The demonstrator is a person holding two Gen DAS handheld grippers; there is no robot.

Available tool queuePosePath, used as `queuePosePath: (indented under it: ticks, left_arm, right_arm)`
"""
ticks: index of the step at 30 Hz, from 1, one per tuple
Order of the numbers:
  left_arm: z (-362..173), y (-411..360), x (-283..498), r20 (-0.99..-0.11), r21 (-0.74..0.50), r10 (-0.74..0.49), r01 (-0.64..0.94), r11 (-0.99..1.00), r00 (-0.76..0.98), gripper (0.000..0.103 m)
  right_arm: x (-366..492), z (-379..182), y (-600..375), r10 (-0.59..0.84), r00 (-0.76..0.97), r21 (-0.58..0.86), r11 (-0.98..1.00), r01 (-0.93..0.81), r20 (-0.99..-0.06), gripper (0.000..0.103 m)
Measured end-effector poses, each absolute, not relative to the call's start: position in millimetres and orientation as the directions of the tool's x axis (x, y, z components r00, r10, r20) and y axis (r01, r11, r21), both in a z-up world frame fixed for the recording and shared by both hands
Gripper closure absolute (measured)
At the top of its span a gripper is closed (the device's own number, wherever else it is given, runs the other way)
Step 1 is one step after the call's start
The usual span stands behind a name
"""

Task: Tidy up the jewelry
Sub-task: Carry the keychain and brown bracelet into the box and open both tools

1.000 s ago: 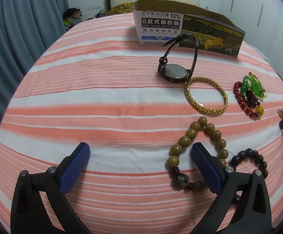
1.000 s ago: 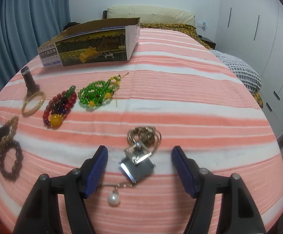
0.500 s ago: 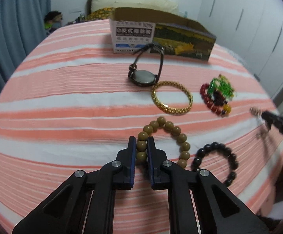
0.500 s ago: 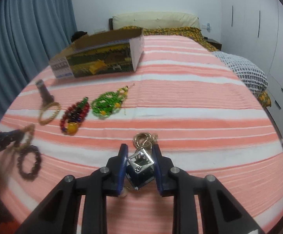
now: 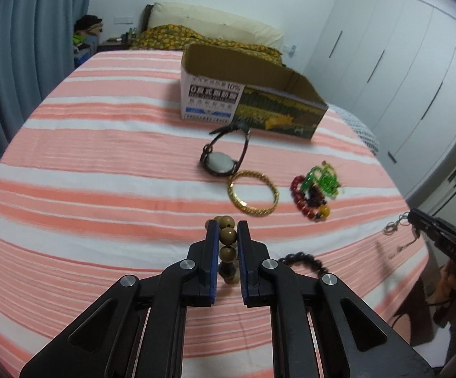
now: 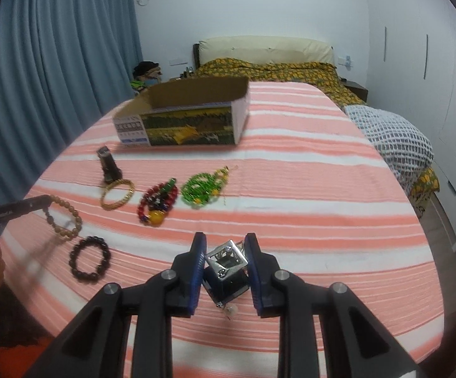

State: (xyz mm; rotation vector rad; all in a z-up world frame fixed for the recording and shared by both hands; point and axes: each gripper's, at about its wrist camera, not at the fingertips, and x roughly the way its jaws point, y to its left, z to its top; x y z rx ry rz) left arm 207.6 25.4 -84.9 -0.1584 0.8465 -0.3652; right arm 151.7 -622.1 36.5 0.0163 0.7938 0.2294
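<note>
Two grippers, both lifted above the striped bed [image 5: 102, 170]:
- left gripper [image 5: 227, 236]: fingers clamped on brown bead bracelet [image 5: 228, 245]
- right gripper [image 6: 225, 253]: fingers clamped on silver cube pendant [image 6: 226, 258]
- cardboard box [image 6: 190, 116]: open, beyond

Left tongs [image 5: 228, 236] and right tongs [image 6: 224, 261] both apparently clamped

The box [image 6: 180, 119] sits far back on the bed [image 6: 306, 182]. Just in front of it stands the watch [image 5: 220, 157], and the chain bangle [image 5: 253, 197] touches the watch on the near side. To the right of the bangle lie two bead bunches [image 5: 317, 187], side by side. The bead ring [image 6: 90, 257] lies nearest, close to the bed's edge.
</note>
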Motion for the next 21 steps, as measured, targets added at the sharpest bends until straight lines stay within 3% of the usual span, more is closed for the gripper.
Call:
queuePosePath:
  ticks: [12,21]
  left_arm:
    - [-20.3,40.0,237.8,-0.639,-0.274,-0.397,0.287,0.918,0.659,0.094]
    - [27.9,34.1,305.6,-0.602,-0.221,-0.383,0.315,0.923,0.7,0.094]
  right_arm:
    - [177.7,98.6,-599.7,0.329,0.714,0.157,0.941,-0.298,-0.618,0.078]
    - [252.1,140.9,-579.5,0.396,0.725,0.171,0.915,-0.366,-0.564,0.078]
